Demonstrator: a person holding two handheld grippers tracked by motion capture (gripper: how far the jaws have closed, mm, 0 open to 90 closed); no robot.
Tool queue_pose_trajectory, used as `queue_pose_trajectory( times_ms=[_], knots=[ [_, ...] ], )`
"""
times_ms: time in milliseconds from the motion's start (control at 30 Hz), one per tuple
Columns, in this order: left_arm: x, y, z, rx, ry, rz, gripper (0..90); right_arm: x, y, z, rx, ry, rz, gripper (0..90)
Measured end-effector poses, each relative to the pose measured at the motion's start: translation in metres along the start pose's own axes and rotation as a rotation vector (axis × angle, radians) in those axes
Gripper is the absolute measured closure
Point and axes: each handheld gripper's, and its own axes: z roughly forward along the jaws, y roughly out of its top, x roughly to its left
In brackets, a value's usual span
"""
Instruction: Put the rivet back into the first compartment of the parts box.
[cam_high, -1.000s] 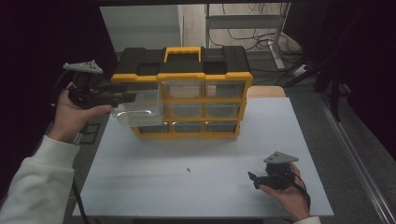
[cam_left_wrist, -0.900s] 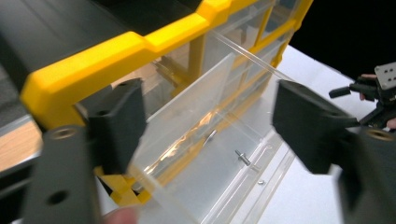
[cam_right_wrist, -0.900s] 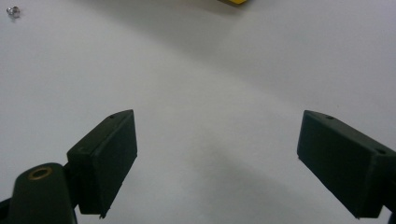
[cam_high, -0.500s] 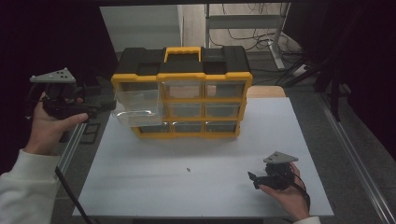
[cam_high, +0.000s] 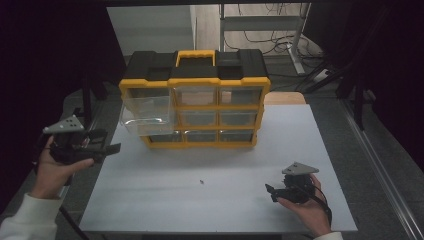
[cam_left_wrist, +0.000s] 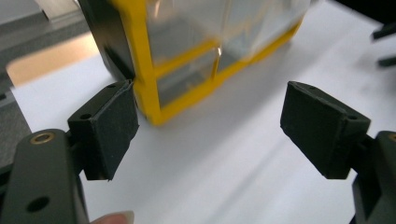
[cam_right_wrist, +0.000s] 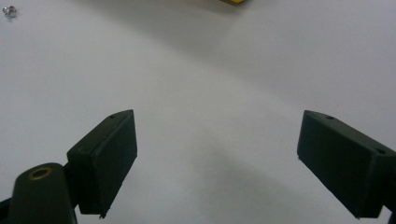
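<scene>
A yellow and black organizer with clear drawers stands at the back of the white table. Its top left drawer is pulled out. My left gripper hovers at the table's left edge, below and left of that drawer, and points toward the organizer's lower corner. Its jaws have just been opening, and the left gripper is open with nothing between its jaws. My right gripper rests near the front right, open over bare table. A tiny screw lies mid-table, up and to the left in the right gripper view.
A wooden board lies behind the organizer on the right. A metal rack with cables stands at the back. Dark floor borders the table on the left and right.
My left gripper has drawn away from the pulled-out drawer, moving left and down to the table's edge, and its jaws stand wider. The right gripper has not moved.
</scene>
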Motion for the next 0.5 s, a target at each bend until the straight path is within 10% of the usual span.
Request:
queue_pose_trajectory(
  times_ms=[500],
  knots=[
    [-0.017,-0.043,0.060,0.075,-0.060,0.035,21.5,0.000,0.000,0.000,0.002,-0.002,-0.005,12.4]
  ],
)
